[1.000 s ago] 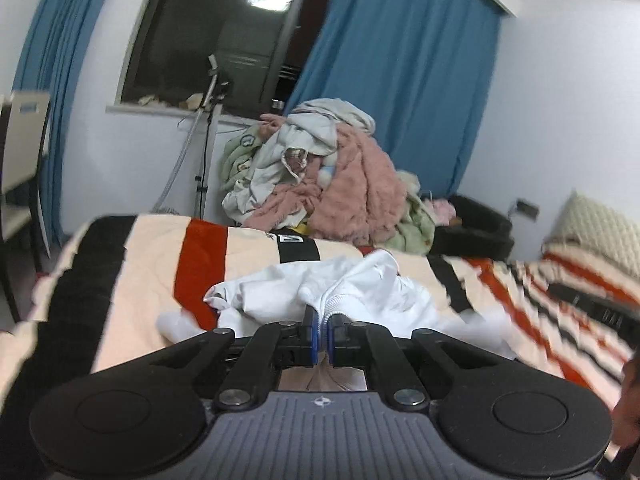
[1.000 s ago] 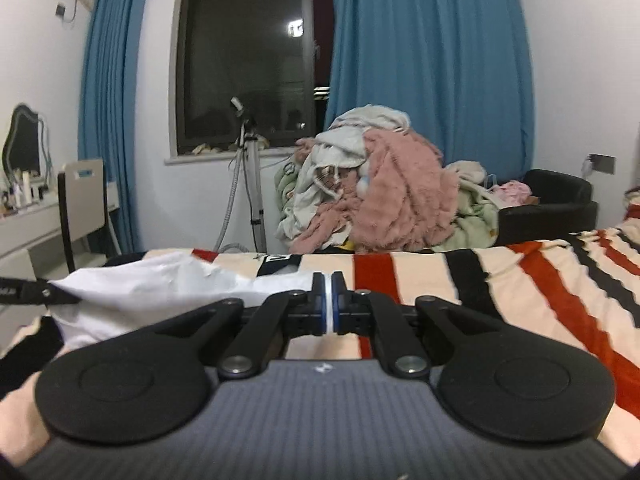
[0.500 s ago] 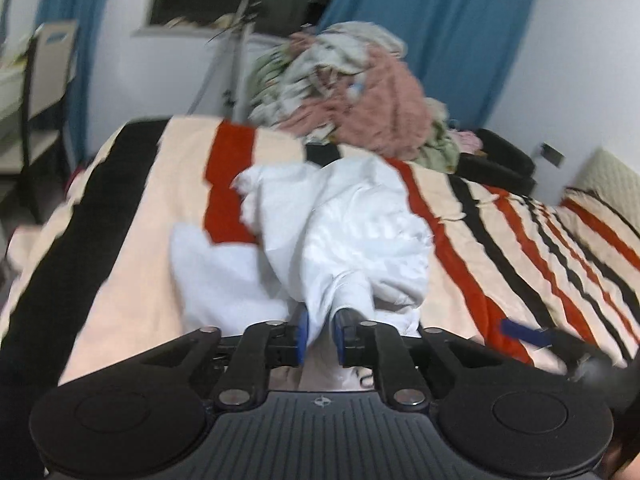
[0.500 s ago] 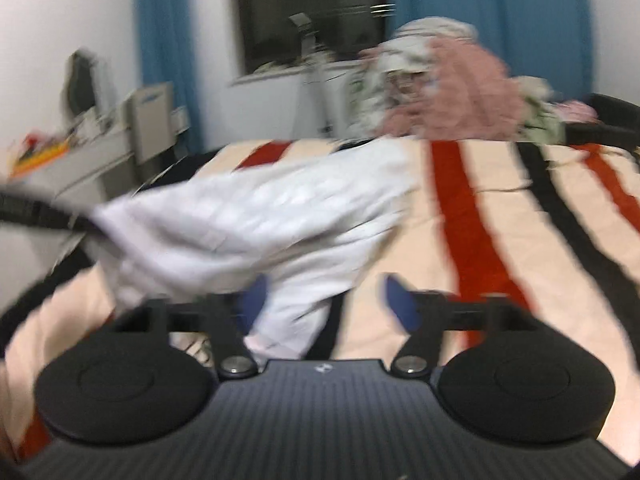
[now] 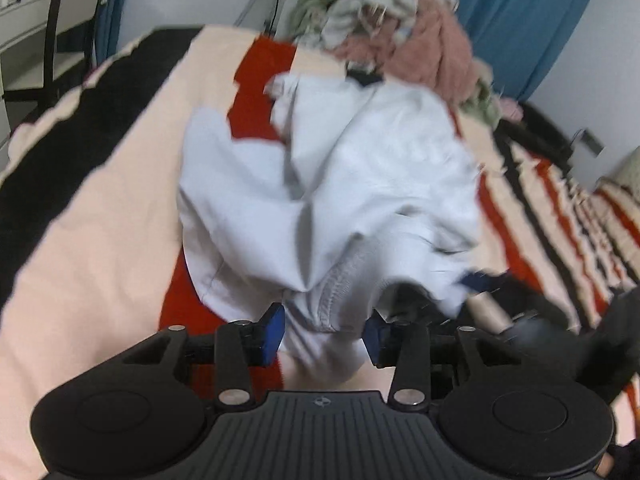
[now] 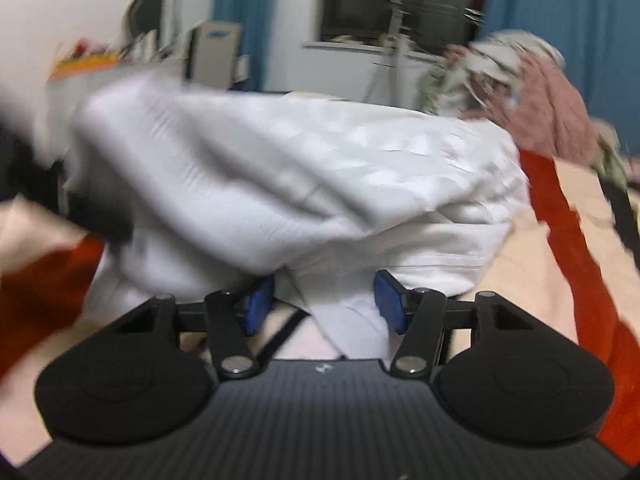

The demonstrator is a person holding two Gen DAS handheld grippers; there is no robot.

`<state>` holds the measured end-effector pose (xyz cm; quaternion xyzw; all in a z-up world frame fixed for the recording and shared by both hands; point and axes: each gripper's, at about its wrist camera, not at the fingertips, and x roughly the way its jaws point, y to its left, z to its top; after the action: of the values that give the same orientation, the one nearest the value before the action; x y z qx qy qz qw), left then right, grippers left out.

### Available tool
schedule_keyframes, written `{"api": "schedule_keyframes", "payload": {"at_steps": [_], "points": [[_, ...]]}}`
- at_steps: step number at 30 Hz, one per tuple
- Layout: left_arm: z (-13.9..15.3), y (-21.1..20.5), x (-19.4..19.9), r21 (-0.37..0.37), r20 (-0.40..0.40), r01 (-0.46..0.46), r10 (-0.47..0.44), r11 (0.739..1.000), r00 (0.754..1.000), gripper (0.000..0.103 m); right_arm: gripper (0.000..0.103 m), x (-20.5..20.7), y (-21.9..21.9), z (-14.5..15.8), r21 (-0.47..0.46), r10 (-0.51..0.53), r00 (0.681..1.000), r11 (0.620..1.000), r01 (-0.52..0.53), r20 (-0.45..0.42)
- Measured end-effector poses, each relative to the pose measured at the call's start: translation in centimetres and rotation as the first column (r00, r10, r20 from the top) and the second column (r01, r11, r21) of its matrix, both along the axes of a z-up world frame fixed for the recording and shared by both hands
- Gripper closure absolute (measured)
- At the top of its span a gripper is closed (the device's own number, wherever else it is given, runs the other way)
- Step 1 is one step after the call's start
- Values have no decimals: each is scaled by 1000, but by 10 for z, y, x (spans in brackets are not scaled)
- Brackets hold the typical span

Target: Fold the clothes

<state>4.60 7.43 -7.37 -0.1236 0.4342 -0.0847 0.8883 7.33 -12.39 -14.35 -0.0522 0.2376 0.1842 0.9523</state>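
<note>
A crumpled white garment (image 5: 352, 184) lies in a heap on the striped bed (image 5: 104, 208). My left gripper (image 5: 324, 332) is open, and a hemmed edge of the garment hangs between its blue pads without being clamped. In the right wrist view the same white garment (image 6: 304, 184) fills the middle, blurred by motion. My right gripper (image 6: 324, 304) is open too, with a fold of the cloth lying between its spread pads. The right gripper's blue tip (image 5: 476, 280) shows in the left wrist view, at the garment's right edge.
A big pile of mixed clothes (image 5: 400, 40) sits at the far end of the bed, also in the right wrist view (image 6: 532, 92). Blue curtains (image 5: 532, 12) and a dark window (image 6: 396, 0) are behind. A chair and desk (image 6: 212, 52) stand to the left.
Both grippers went from shut to open. The left let go of the white garment. Both tilted down toward the bed, and the garment now lies closer and heaped under them.
</note>
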Motion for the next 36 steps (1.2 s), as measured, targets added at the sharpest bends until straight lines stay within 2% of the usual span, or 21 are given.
{"api": "schedule_keyframes", "payload": {"at_steps": [2, 3, 6, 10, 13, 18, 20, 22, 25, 28, 30, 31, 32, 33, 34, 36], "points": [[-5, 2, 5, -12, -1, -9, 9, 1000, 1000, 79, 61, 4, -19, 5, 82, -38, 999, 996, 40, -28], [-3, 3, 5, -23, 21, -11, 12, 1000, 1000, 85, 71, 6, -24, 6, 110, -41, 998, 993, 45, -43], [4, 7, 2, -59, 95, -20, 25, 998, 995, 88, 77, 11, -38, 9, 194, -47, 995, 979, 63, -87], [27, 17, -9, -147, 229, -30, 63, 989, 971, 89, 82, -3, -50, 25, 240, -47, 997, 969, 59, -57], [47, 24, -20, -204, 335, -26, 95, 979, 938, 90, 86, -18, -60, 38, 262, -84, 996, 961, 86, -22], [75, 23, -46, -225, 475, 26, 86, 974, 876, 90, 88, -36, -83, 59, 274, -206, 976, 945, 178, 77], [85, 20, -57, -212, 512, 42, 75, 976, 855, 90, 93, -45, -93, 69, 297, -260, 958, 930, 216, 120], [95, 16, -66, -194, 540, 46, 67, 980, 839, 90, 93, -55, -103, 78, 317, -321, 933, 913, 258, 166], [97, 13, -68, -180, 497, 0, 91, 984, 863, 90, 93, -61, -114, 84, 330, -383, 906, 892, 311, 182], [94, 14, -68, -174, 451, -45, 120, 984, 884, 90, 91, -57, -119, 75, 375, -340, 936, 883, 283, 95], [94, 17, -65, -190, 426, -66, 143, 980, 894, 90, 87, -51, -110, 66, 379, -255, 967, 897, 227, 26], [93, 18, -64, -200, 418, -71, 151, 977, 896, 90, 76, -48, -100, 61, 360, -212, 977, 912, 198, 2], [94, 18, -65, -201, 418, -77, 157, 976, 895, 90, 56, -45, -90, 56, 340, -170, 985, 925, 167, -22], [95, 19, -67, -202, 418, -83, 163, 976, 893, 90, 45, -44, -80, 51, 315, -131, 991, 939, 136, -36], [95, 20, -66, -197, 420, -90, 167, 976, 892, 90, 28, -42, -69, 46, 290, -93, 994, 952, 104, -48], [91, 23, -67, -188, 416, -102, 173, 977, 893, 89, 30, -40, -50, 35, 231, -39, 999, 972, 44, -26]]}}
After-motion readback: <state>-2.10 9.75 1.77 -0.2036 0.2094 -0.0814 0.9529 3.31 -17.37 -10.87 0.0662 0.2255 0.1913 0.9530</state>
